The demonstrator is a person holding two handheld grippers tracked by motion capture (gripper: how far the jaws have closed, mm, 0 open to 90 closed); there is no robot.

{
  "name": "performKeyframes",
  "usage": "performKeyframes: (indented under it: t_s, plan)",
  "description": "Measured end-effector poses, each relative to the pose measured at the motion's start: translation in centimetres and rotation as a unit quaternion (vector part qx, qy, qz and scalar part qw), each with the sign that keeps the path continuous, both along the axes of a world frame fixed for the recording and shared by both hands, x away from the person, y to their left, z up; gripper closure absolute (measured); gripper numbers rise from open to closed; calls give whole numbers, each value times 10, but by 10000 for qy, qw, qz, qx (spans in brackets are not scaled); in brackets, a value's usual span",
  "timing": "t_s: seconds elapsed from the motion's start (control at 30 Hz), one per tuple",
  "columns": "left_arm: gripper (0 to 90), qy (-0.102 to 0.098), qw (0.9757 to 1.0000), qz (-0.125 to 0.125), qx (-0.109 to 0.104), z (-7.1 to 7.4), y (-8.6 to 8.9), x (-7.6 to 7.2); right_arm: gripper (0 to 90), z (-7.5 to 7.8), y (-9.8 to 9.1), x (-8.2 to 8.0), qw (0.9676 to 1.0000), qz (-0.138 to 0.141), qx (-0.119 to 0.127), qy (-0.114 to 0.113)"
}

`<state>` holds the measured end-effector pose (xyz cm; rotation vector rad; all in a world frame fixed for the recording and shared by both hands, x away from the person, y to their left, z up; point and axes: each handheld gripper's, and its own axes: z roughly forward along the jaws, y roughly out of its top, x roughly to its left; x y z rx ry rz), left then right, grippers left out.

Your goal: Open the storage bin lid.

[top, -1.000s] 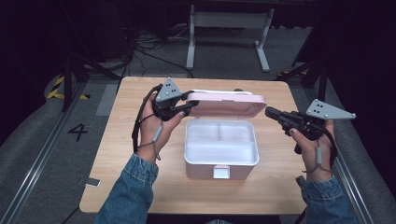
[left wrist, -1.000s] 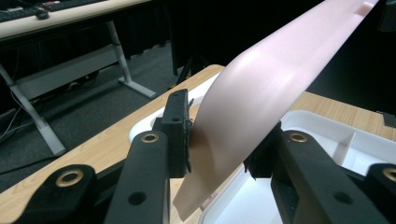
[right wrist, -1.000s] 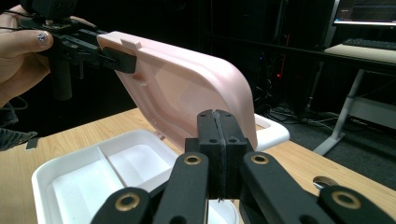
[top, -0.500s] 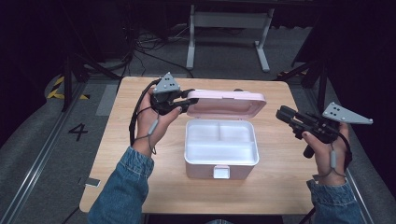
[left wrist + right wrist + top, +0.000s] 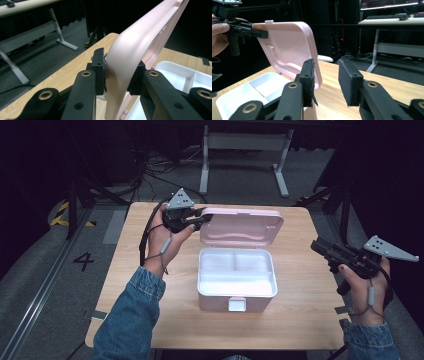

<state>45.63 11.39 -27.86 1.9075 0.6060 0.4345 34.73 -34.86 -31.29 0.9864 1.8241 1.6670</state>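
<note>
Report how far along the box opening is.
Done: the pink lid is swung up off the white box, whose two compartments show bare. In hand: the left gripper is shut on the lid's edge, holding it raised. The right gripper is off beside the table's right edge, its jaws just opening on nothing. Left: probably to let go of the lid.

Your left gripper [image 5: 197, 220] hides the pink lid's [image 5: 242, 226] corner. In the left gripper view the lid runs off the top edge, and the box's [image 5: 236, 279] far compartments are probably cut off.
</note>
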Motion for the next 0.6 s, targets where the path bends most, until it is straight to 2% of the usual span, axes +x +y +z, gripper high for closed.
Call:
performKeyframes:
  t_s: [0.13,0.3,0.37,0.47,0.6]
  plan:
    - [739,122,9998,49,-141,-3,1,13,659,-3,-8,-4,9999,-127,71,82]
    - [728,193,9995,225,-95,-4,-3,23,653,-4,-12,-4,9998,-175,106,89]
    - [722,209,9990,394,8,-5,-6,29,652,-5,-11,-2,9997,-183,133,128]
    - [718,187,9989,430,3,-8,-7,34,652,-6,-10,0,9997,-169,99,166]
    - [714,301,9985,415,-178,-15,-4,47,649,-7,-6,4,9997,-107,113,174]
